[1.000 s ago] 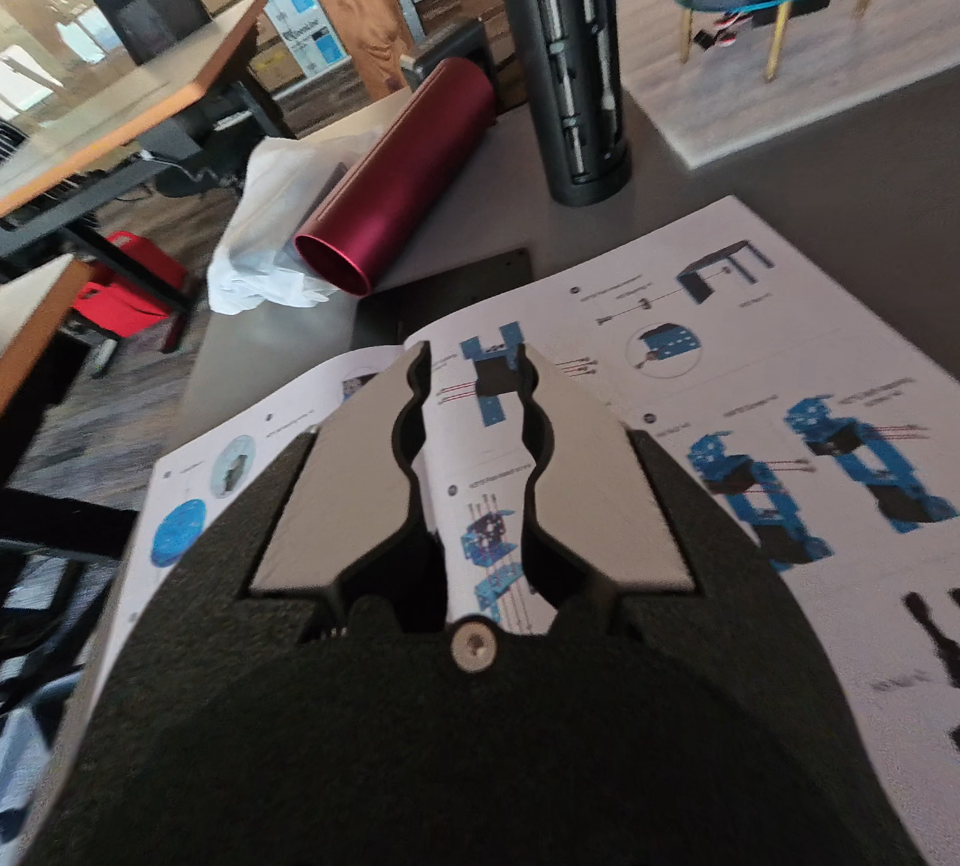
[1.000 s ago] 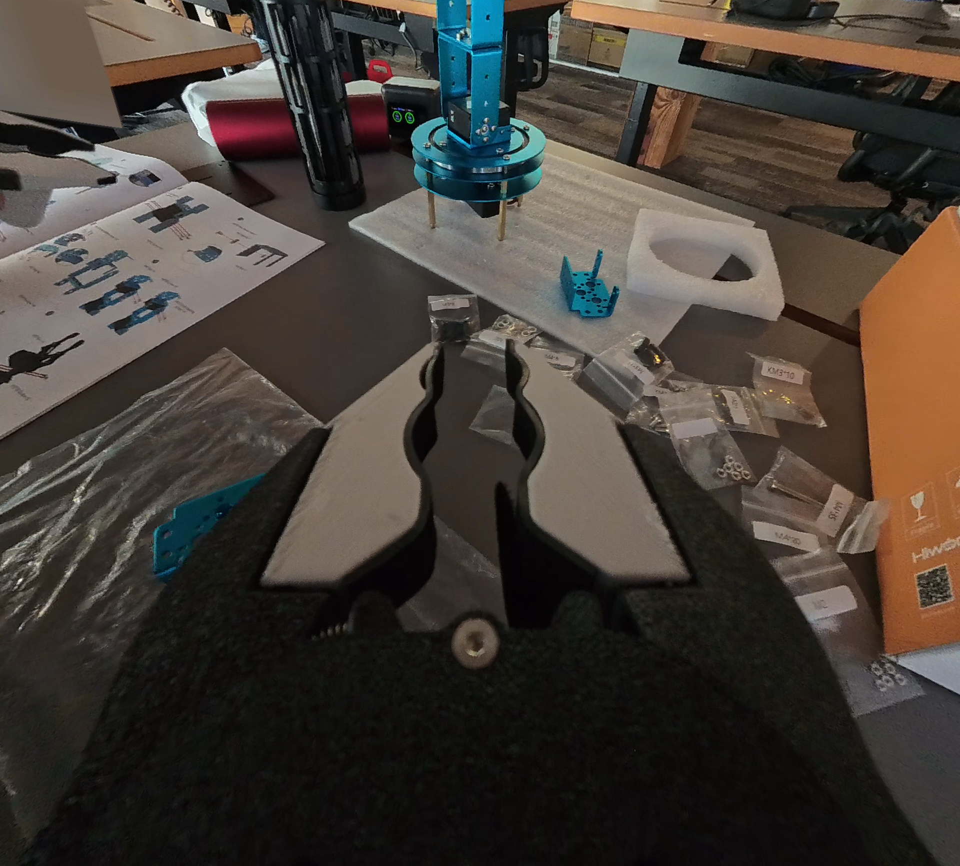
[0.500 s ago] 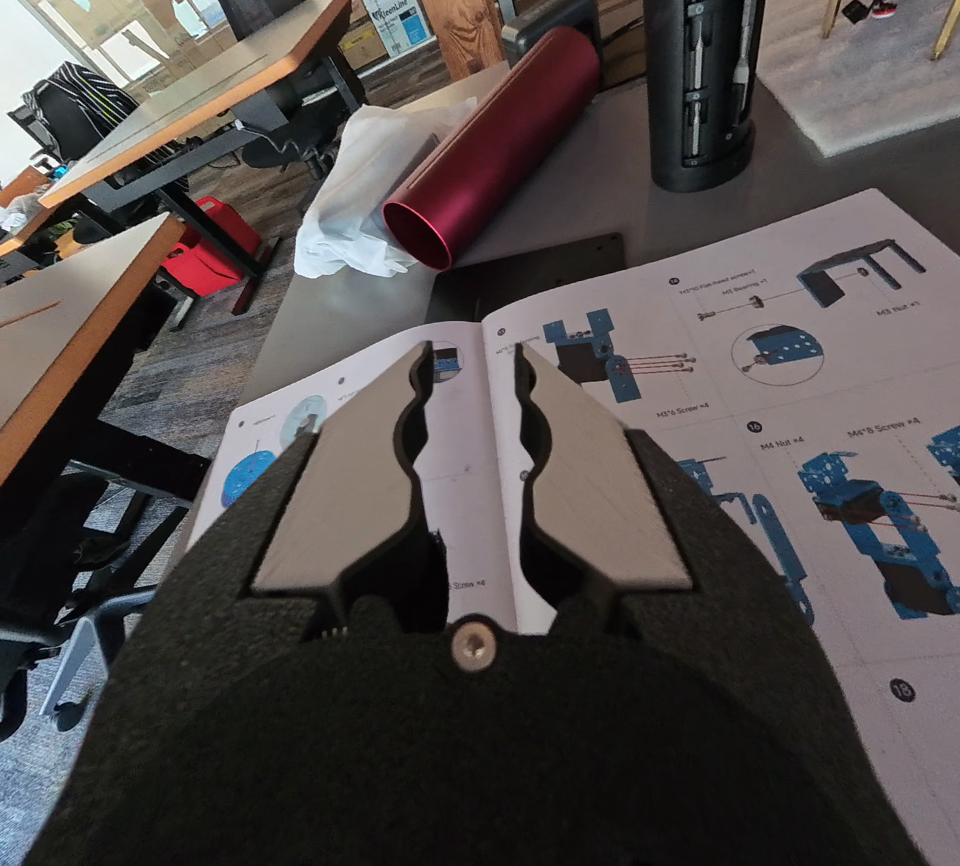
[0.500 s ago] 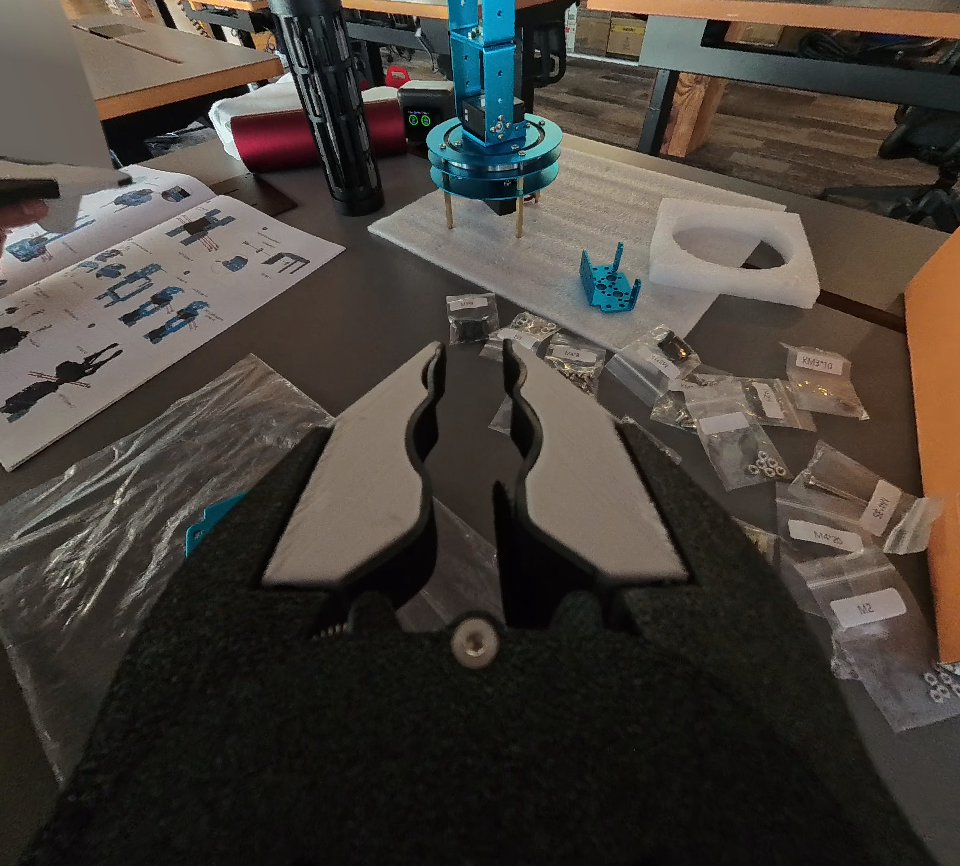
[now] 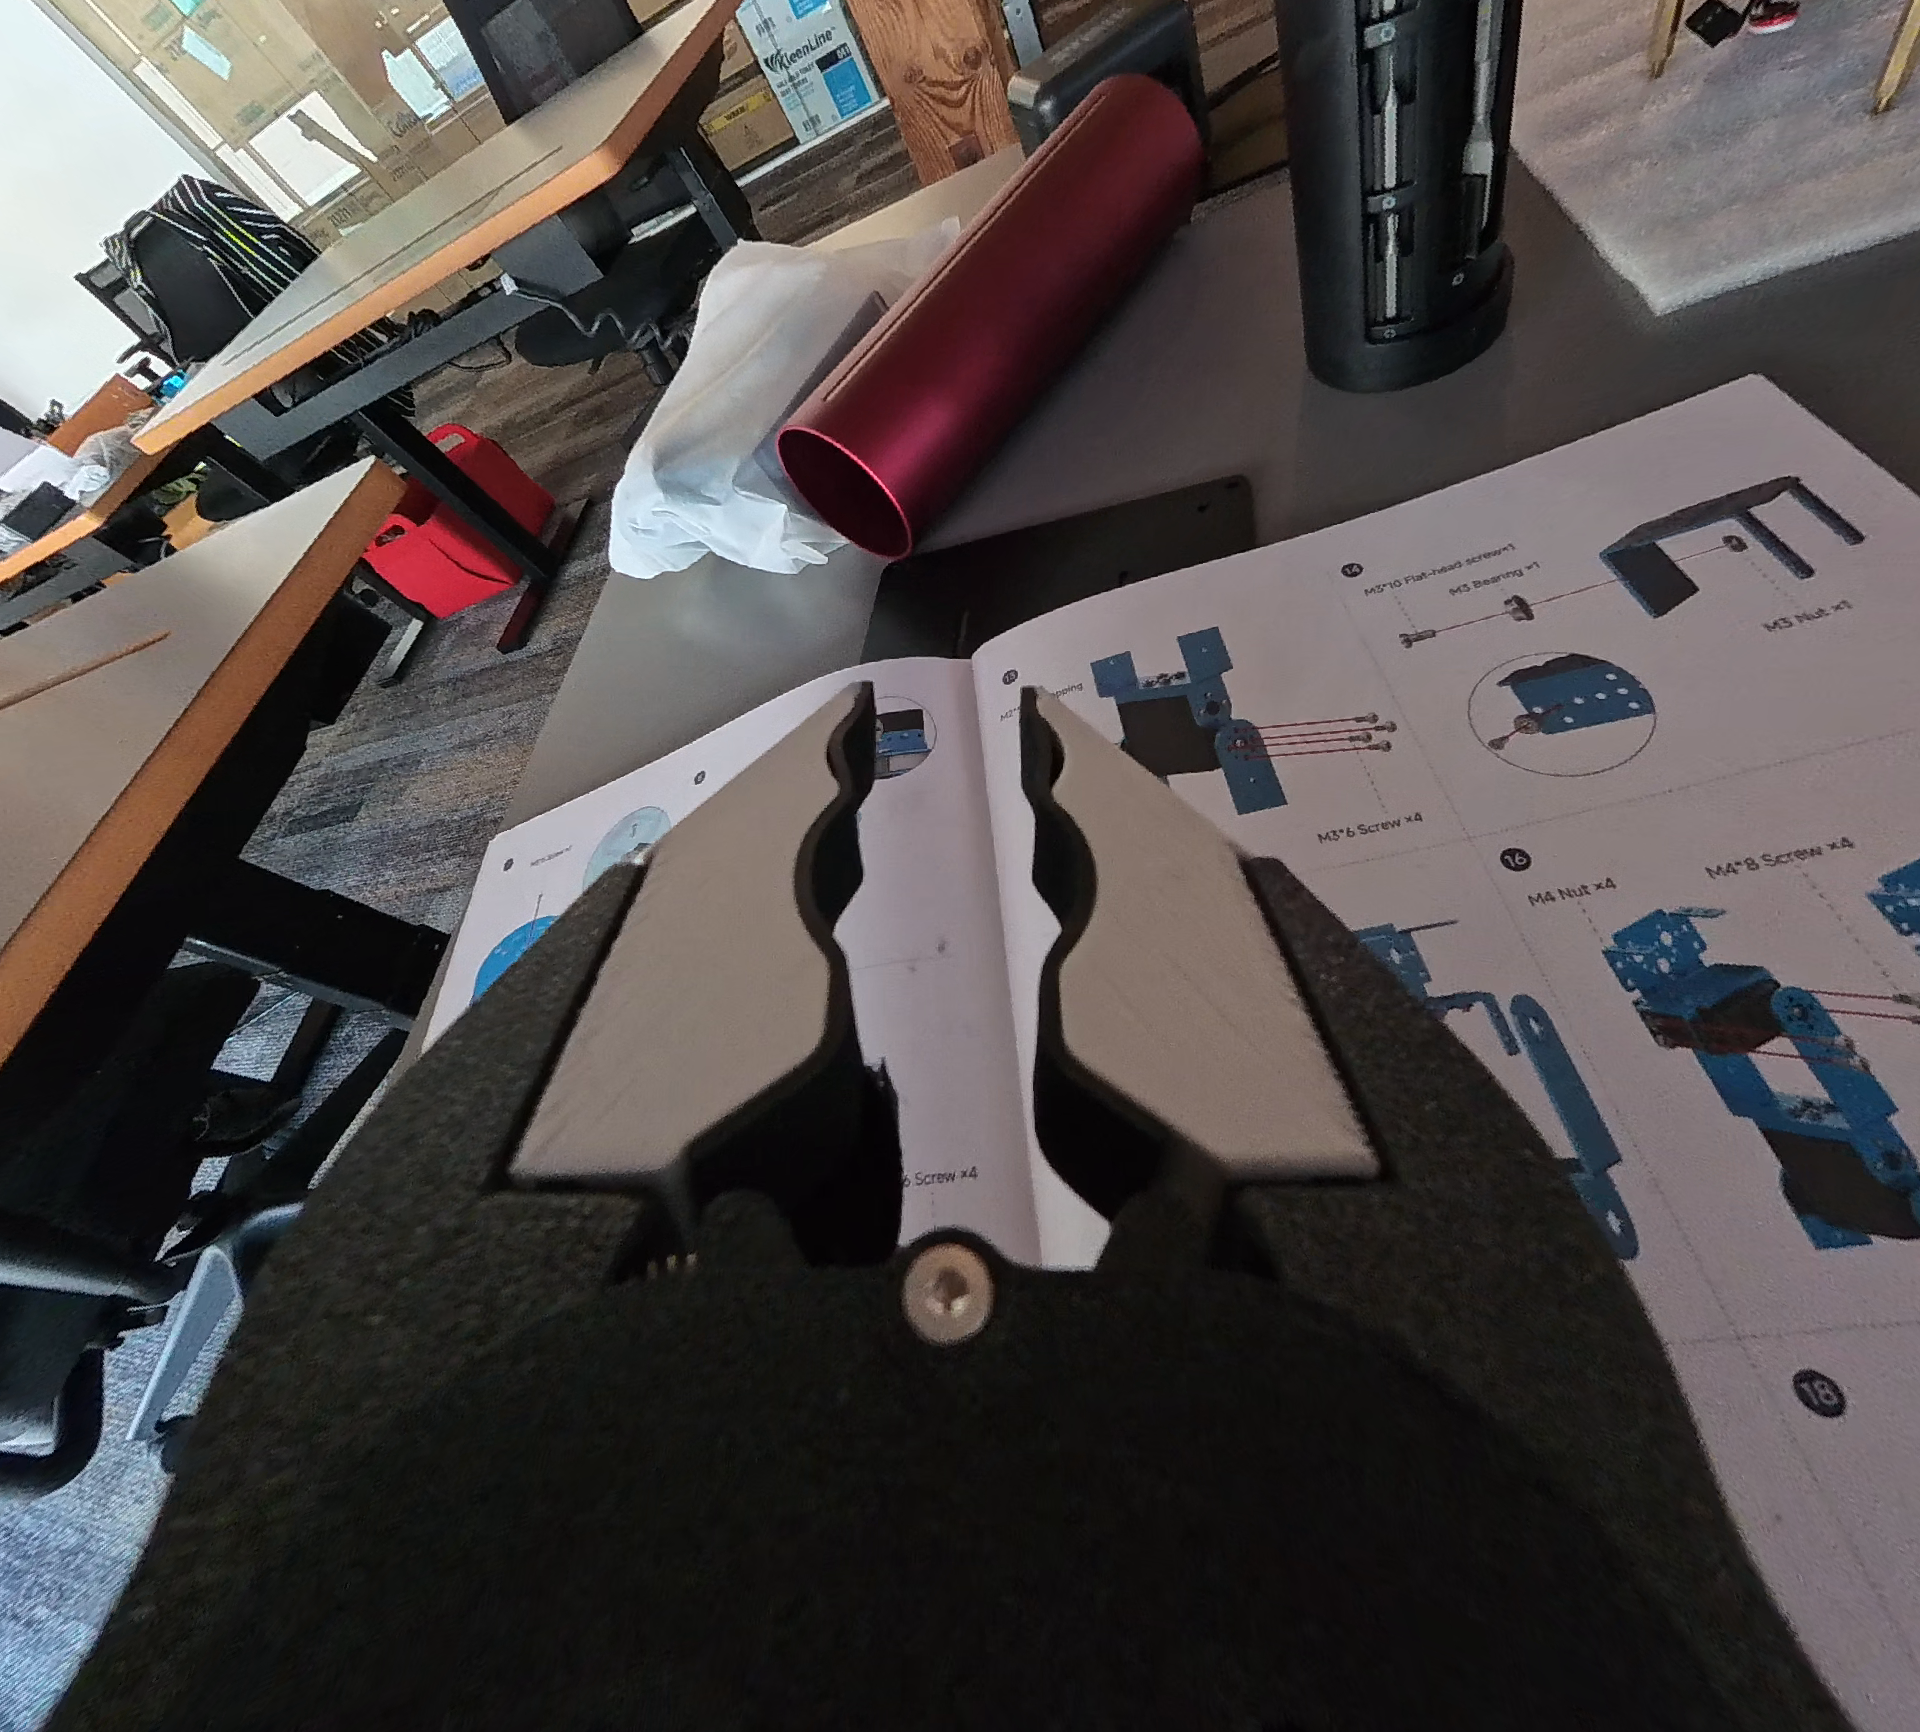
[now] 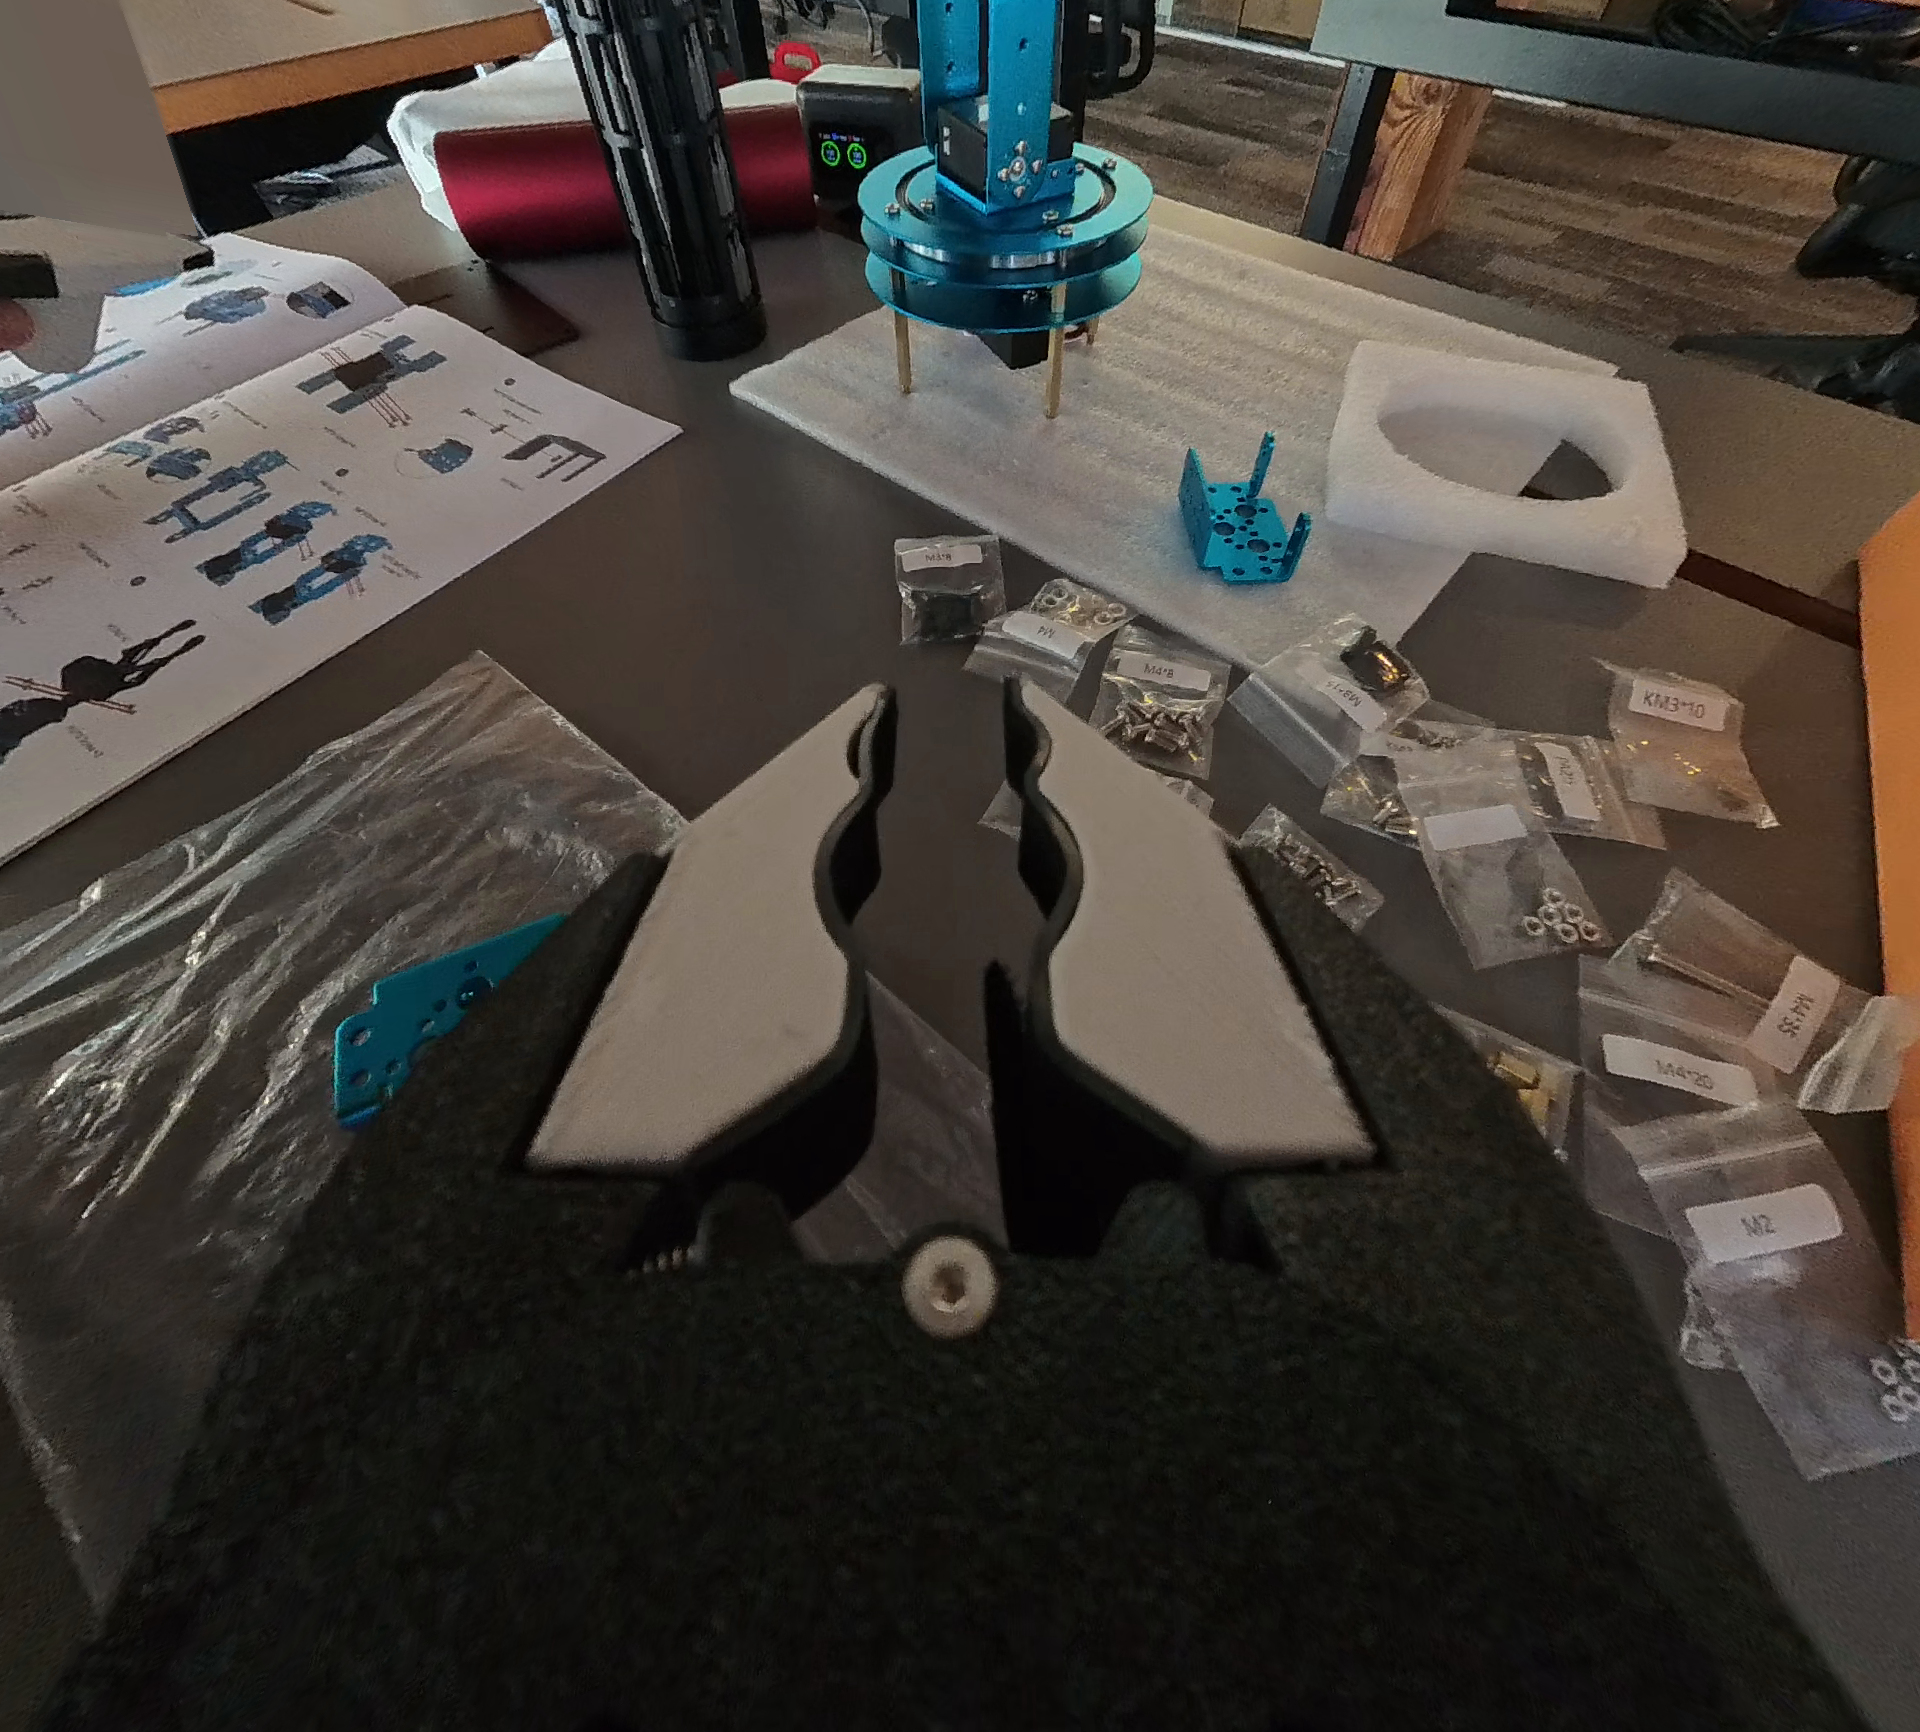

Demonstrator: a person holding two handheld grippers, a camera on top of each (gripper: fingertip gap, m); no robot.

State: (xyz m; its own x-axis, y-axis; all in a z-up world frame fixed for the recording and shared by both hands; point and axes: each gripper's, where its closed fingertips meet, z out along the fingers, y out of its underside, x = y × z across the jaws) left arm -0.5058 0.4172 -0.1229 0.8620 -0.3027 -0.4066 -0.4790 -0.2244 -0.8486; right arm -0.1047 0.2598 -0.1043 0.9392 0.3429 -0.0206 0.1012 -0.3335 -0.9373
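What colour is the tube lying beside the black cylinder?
Dark red tube, clearest in the left wrist view.

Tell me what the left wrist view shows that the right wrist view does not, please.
Only the left view: the red tube's open end and the neighbouring desks.
Only the right view: small parts bags, a blue bracket, a white foam frame, and a blue tower on round plates.
Both: the open manual, the black cylinder, and open jaws.
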